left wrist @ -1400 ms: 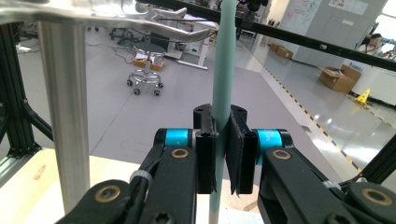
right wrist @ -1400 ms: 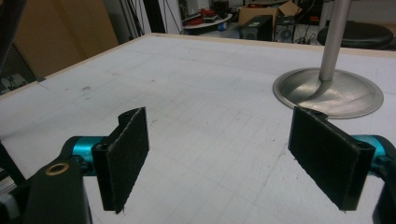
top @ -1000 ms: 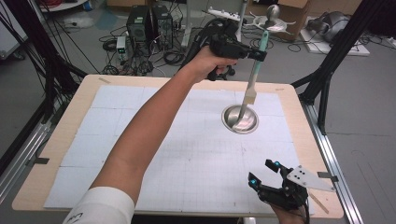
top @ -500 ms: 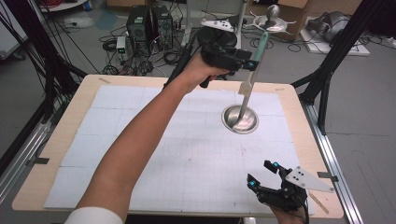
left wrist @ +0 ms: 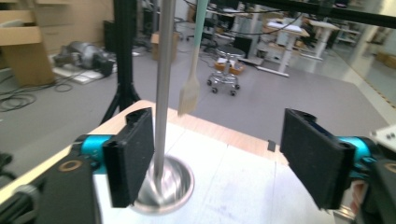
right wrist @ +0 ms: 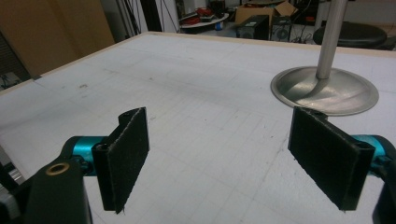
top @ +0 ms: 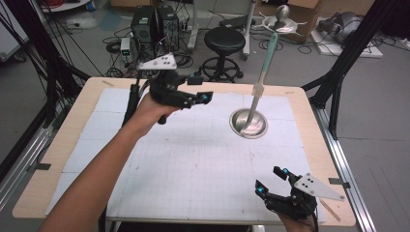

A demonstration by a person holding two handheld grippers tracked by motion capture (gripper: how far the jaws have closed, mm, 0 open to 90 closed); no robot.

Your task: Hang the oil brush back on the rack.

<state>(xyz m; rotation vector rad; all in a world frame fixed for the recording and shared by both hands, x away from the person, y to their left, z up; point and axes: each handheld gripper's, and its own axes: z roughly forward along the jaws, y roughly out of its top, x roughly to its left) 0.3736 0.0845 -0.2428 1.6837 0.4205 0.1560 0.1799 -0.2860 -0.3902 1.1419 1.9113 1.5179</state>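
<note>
there, pole [top: 253,104] in steel dish [top: 237,126].

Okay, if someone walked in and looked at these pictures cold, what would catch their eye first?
Probably the tall metal stand on the far right part of the table, with a teal-handled spatula hanging from its top. Next, the left gripper, held above the table left of the stand, jaws open and empty. The right gripper waits open near the front right corner.

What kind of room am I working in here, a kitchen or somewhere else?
Probably a robotics or engineering lab, not a kitchen: computer towers and loose cables lie on the floor behind the gridded table, with a rolling stool and cardboard boxes nearby.
</note>
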